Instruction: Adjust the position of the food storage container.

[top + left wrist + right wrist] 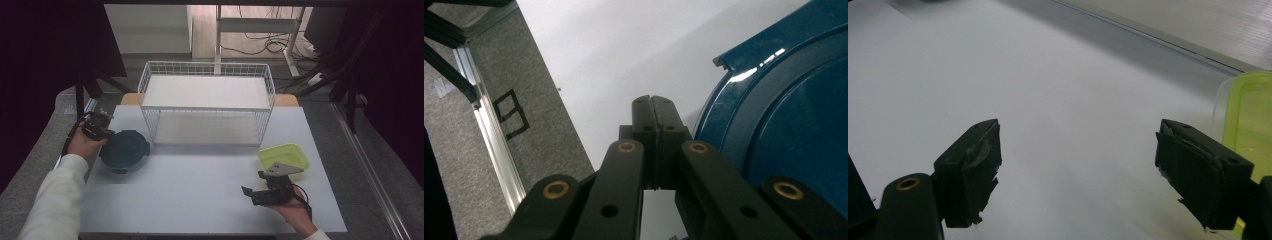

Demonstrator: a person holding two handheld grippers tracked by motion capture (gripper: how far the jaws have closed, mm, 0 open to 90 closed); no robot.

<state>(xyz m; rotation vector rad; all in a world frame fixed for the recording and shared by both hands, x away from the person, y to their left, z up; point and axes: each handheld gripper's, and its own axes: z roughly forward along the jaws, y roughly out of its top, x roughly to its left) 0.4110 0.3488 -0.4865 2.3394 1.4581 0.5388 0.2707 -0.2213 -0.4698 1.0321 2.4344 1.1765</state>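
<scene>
A dark blue round lidded container (125, 150) sits at the left of the white table (200, 200). My left gripper (106, 133) is at its left rim, held low over the table. In the left gripper view its jaws (654, 100) are pressed together with nothing between them, and the blue container (784, 100) lies just to their right. A lime green rectangular container (283, 156) stands at the right. My right gripper (252, 183) hovers just in front of it, open and holding nothing. In the right gripper view (1078, 145) the green container (1248, 115) is by the right jaw.
A white two-tier wire shelf rack (207, 100) stands at the back middle of the table. Grey floor and an aluminium rail (494, 145) run along the table's left edge. A desk frame with cables (260, 35) is behind the rack.
</scene>
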